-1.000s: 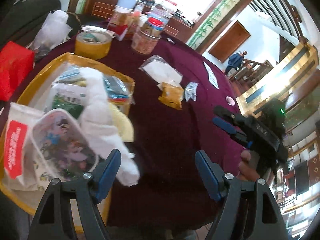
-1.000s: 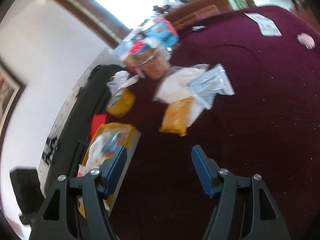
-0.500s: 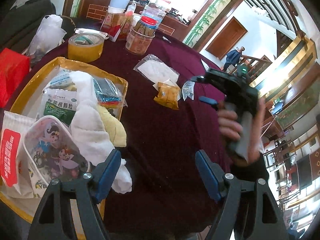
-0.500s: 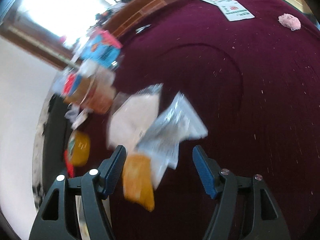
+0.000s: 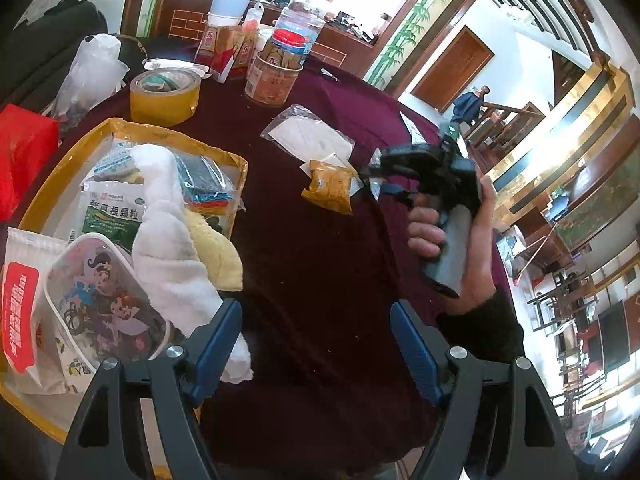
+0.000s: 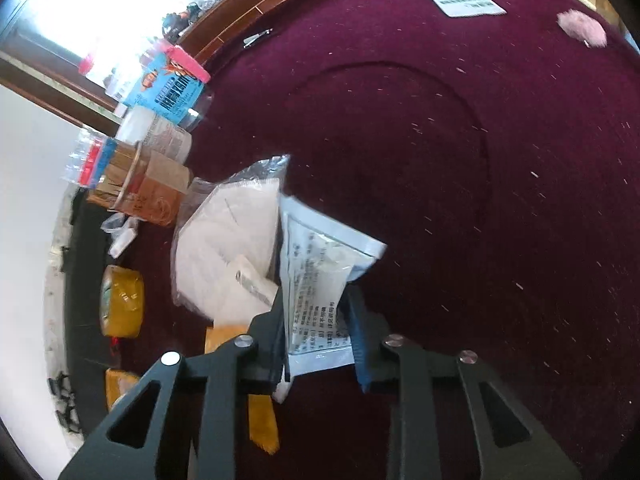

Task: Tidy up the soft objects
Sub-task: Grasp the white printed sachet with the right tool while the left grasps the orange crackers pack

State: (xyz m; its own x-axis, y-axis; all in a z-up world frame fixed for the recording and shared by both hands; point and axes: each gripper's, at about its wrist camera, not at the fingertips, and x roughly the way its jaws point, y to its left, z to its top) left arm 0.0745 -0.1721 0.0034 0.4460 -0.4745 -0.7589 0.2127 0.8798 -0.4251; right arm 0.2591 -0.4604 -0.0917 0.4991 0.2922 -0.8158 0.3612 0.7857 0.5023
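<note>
Since half a second ago our right gripper point(image 6: 316, 344) has closed on the sachet point(image 6: 320, 280) low in its frame (left gripper point(image 5: 316, 344) gapes, empty), so we judge the pickup under way; next, the tray point(image 5: 52, 168) at left.

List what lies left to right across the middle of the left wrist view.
Red bag → yellow tray → white towel → orange snack packet → right gripper in the person's hand.
</note>
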